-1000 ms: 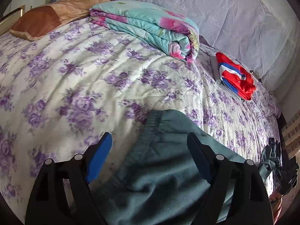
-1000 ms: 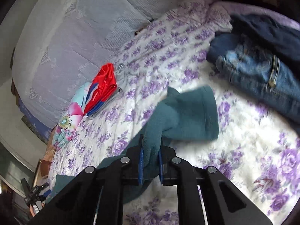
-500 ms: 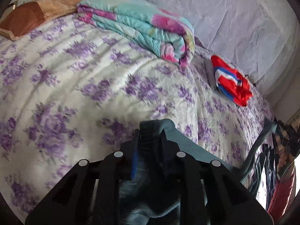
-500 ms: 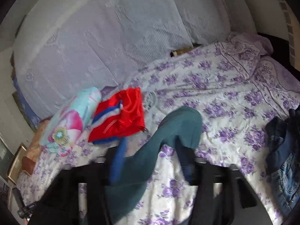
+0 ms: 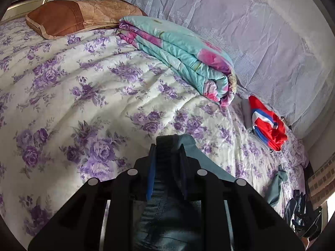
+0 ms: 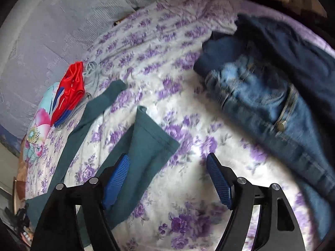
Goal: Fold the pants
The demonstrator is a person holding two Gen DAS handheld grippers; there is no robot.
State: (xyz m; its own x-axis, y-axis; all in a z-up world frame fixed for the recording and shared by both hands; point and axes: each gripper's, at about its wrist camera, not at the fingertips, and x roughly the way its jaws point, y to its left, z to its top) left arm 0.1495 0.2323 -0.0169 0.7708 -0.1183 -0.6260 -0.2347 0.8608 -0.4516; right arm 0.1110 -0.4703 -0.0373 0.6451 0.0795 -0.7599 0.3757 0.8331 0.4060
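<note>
Pinched on the teal pants [image 5: 167, 146] waistband, left gripper [image 5: 166, 156]; right gripper [image 6: 167, 165] spread wide, a pant leg lying between its jaws.

Floral bedspread [image 5: 88, 87] carries a folded quilt [image 5: 184, 56], brown pillow [image 5: 69, 16], red garment [image 5: 270, 129]; jeans [image 6: 270, 96] heaped nearby.

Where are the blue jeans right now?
The jeans are in a heap on the flowery bed, at the upper right of the right wrist view. They lie right of the green pants, with bare bedspread between them.
</note>
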